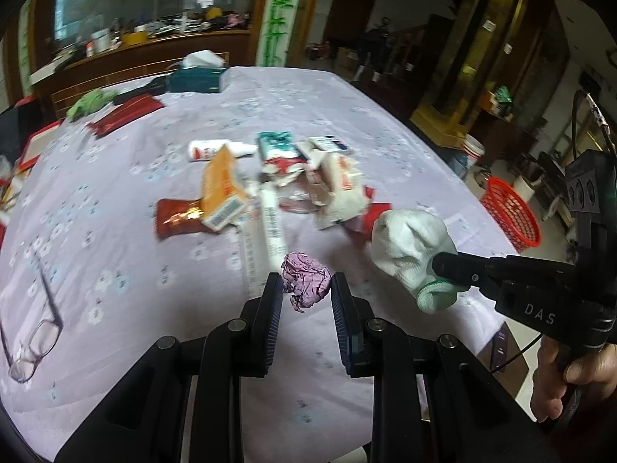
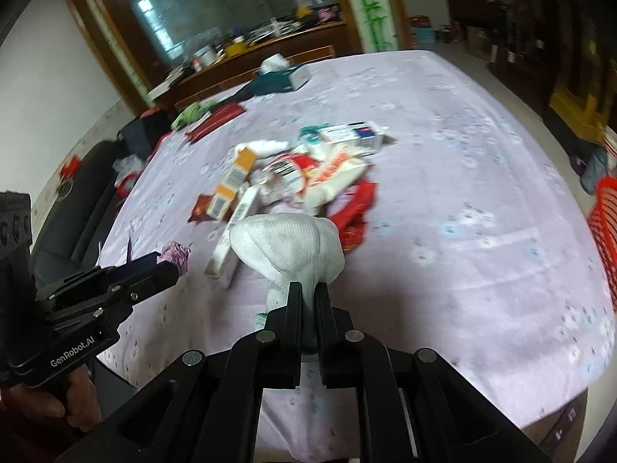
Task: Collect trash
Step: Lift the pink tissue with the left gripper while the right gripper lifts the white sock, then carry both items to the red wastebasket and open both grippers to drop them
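Observation:
A crumpled purple paper ball (image 1: 306, 283) sits between the fingertips of my left gripper (image 1: 307, 295), which is shut on it just above the lilac tablecloth (image 1: 115, 231). From the right wrist view, the ball (image 2: 175, 252) shows at the tip of the left gripper (image 2: 167, 266). My right gripper (image 2: 308, 295) is shut on a white knitted sock (image 2: 289, 243) with a green cuff, held off the table. The sock (image 1: 408, 247) and right gripper (image 1: 443, 266) hang to the right of the ball. A pile of wrappers and boxes (image 1: 289, 177) lies mid-table.
A red plastic basket (image 1: 509, 212) stands on the floor past the table's right edge. Eyeglasses (image 1: 34, 343) lie at the near left. A teal tissue box (image 1: 198, 77), a green cloth (image 1: 90, 102) and red packets (image 1: 127, 114) are at the far left. A hand (image 1: 570, 378) holds the right gripper.

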Demonstrator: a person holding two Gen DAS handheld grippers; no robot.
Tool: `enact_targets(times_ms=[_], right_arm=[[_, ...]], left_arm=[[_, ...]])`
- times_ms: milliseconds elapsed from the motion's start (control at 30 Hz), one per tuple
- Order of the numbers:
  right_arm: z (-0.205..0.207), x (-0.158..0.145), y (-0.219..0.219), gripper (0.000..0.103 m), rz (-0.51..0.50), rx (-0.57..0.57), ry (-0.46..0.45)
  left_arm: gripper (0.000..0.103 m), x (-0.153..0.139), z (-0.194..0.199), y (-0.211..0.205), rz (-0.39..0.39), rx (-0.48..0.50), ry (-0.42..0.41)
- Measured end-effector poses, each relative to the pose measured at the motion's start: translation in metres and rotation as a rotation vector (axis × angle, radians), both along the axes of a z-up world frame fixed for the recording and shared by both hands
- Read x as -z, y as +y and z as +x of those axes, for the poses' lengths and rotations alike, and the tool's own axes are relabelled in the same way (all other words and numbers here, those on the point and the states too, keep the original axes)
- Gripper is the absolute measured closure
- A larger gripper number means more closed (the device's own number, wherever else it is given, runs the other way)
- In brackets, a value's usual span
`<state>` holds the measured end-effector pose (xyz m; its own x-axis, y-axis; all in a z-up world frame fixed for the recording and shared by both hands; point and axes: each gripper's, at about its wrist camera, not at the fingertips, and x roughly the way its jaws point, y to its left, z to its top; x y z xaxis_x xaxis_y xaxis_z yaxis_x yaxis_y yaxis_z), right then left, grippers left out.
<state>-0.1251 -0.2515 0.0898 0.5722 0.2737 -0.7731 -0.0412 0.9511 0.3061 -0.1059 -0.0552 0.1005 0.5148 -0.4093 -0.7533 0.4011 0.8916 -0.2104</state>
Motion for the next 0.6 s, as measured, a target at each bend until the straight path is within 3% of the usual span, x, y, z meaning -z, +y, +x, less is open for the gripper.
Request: enact_targets(times_ms=[367,600], right_arm=[[-0.032,-0.019,-0.071,0.096,0.014,0.196,-0.008],[-0.046,-0.028,-0.146,0.096,0.030,0.321,-0.025]], left_arm=[[0.078,-0.015,0.001,-0.065,-0.019,0.163,-0.021],[0.078,-0.032,0.001,-0.139,-0.026,0.275,-0.045]])
